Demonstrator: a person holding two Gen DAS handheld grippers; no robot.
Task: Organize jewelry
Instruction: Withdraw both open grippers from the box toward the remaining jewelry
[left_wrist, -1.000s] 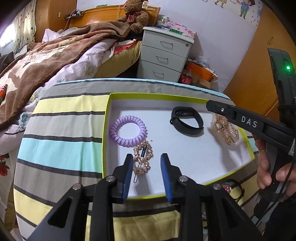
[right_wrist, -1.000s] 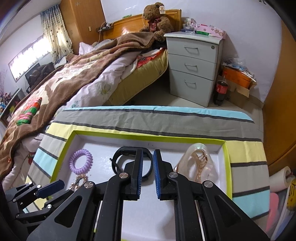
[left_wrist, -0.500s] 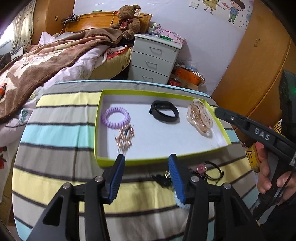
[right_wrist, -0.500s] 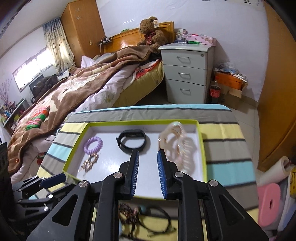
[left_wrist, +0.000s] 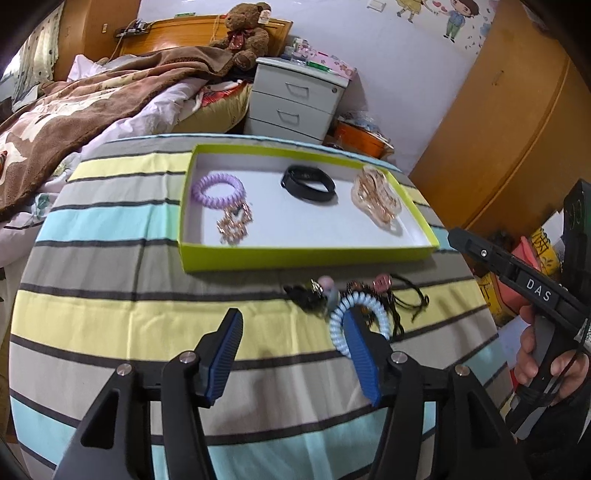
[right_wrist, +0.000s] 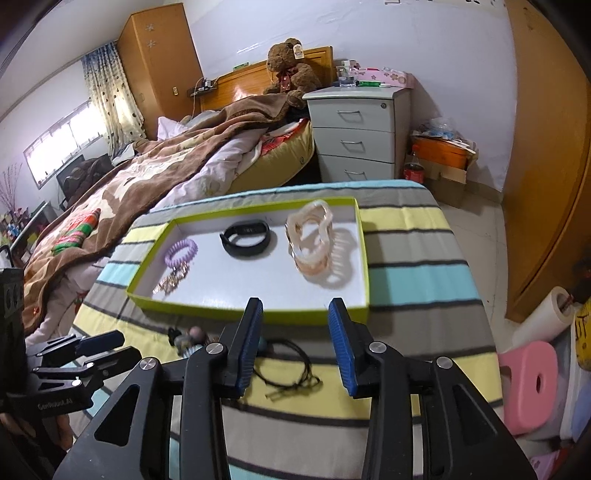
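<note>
1. I am holding the left gripper (left_wrist: 291, 350) with its blue pads spread wide and nothing between them, hovering over the striped cloth (left_wrist: 110, 317) on the near side of the green tray (left_wrist: 306, 256).
2. I am keeping the right gripper (right_wrist: 295, 343) gaping too, empty, just short of the tray's near wall (right_wrist: 258, 314).
3. Loose pieces are lying on the cloth in front of the tray: a pale blue coil hair tie (left_wrist: 360, 317) sitting right against my left gripper's right pad, a dark clip with a small charm (left_wrist: 314, 293) beside it, and tangled black cords (left_wrist: 406, 302) nearer the tray's right corner.
4. In the right wrist view the black cord loop (right_wrist: 291, 365) is lying between my right gripper's pads and below them.
5. Inside the tray, a purple coil hair tie (left_wrist: 218, 190) and a gold chain piece (left_wrist: 233, 223) are touching at its left end, a black band (left_wrist: 308, 182) is resting mid-tray toward the far wall, and a clear-and-gold hair claw (left_wrist: 376, 197) is occupying the right end.
6. White tray floor is showing open between those three groups and along the near wall.
7. Beyond the tray, the cloth is running on to the table's far edge.
</note>
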